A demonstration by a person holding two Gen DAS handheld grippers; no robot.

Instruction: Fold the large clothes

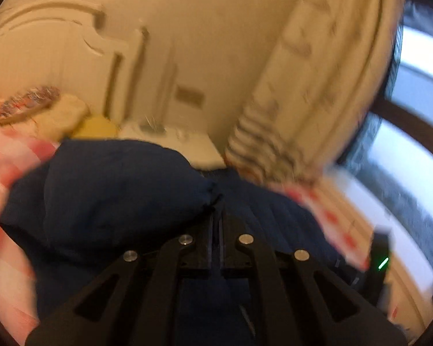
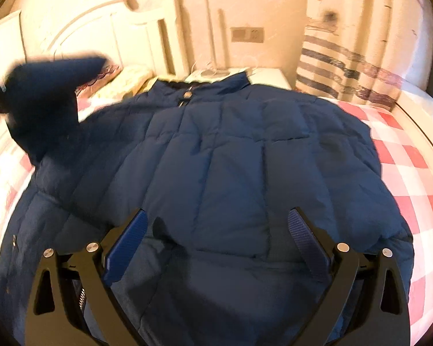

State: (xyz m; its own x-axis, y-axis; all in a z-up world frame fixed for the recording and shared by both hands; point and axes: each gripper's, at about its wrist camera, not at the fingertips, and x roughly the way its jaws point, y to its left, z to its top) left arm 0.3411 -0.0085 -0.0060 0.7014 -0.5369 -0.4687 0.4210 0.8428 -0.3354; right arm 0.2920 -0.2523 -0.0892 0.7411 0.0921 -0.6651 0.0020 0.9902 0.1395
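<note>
Fold is at an early stage, by my read: the big navy-blue quilted puffer jacket (image 2: 231, 155) lies front-up and mostly flat on the red-and-white checked bedsheet (image 2: 404, 155), collar at the far end, hem nearest the right claw. One sleeve (image 2: 49, 101) is lifted off the bed, up and to the left of the right claw, w/ its cuff end in the air. That looks like the first sleeve fold-in under way. Left to do, as far as I can judge: lay that sleeve across the chest, then the other side, then fold the body.

Left claw (image 1: 216, 201): jaws pressed together, only a thin slit betw. them, pinching a bunched tip of the navy fabric (image 1: 207, 193) right at the fingertips. Puffy sleeve bulk sits just ahead and left of it. View is motion-blurred.

Right claw (image 2: 216, 230): jaws spread wide, nothing in them, hovering above the lower jacket body, which fills the space betw. and ahead of the fingers. Contact w/ the fabric: can't tell.

Jacket looks thick, soft, stitched in panels w/ a snap button (image 2: 186, 95) at the collar.
</note>
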